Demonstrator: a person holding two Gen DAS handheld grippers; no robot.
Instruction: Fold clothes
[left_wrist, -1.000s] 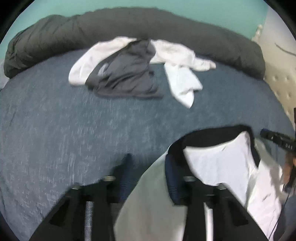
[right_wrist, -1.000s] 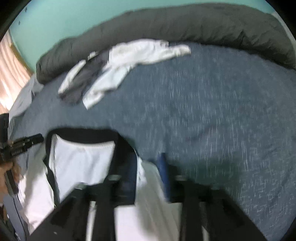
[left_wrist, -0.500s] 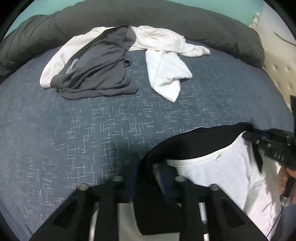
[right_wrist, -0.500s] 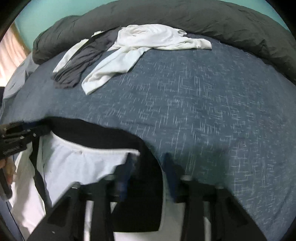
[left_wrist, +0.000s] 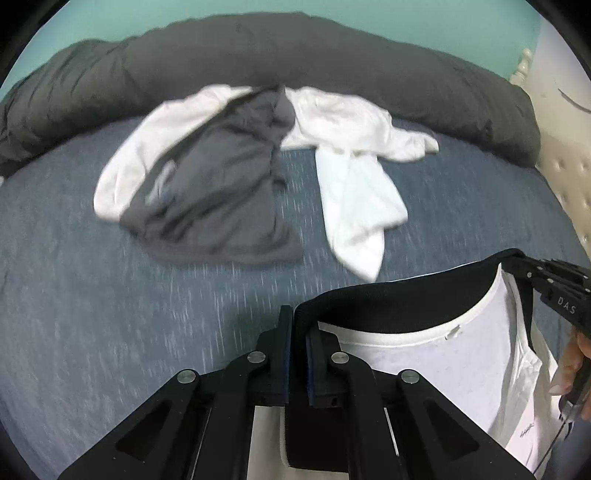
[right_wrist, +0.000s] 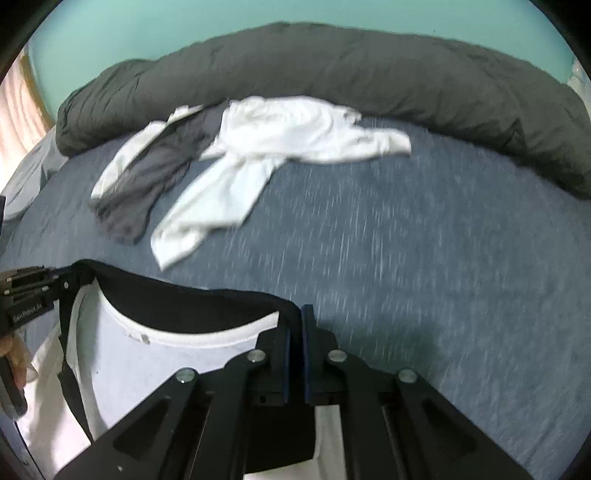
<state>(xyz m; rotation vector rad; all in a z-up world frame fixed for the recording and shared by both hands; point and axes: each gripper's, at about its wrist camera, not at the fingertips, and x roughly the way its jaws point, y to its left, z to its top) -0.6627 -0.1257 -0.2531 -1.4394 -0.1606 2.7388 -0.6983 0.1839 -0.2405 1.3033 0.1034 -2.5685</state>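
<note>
Blue-grey bedding (left_wrist: 110, 314) covers the bed, and at its near edge hangs a white shirt with a black collar (left_wrist: 399, 306). Both tongs are clamped tight on that collar band: the left gripper (left_wrist: 298, 325) pinches its left end, the right gripper (right_wrist: 295, 325) its right end (each shows in the other's view too), so the band stretches between them. Farther off lie a grey garment (left_wrist: 214, 192) and a rumpled white garment (left_wrist: 351, 166), touching. Beyond them, a dark duvet (left_wrist: 295, 55) is rolled against the teal wall (right_wrist: 184, 29)
</note>
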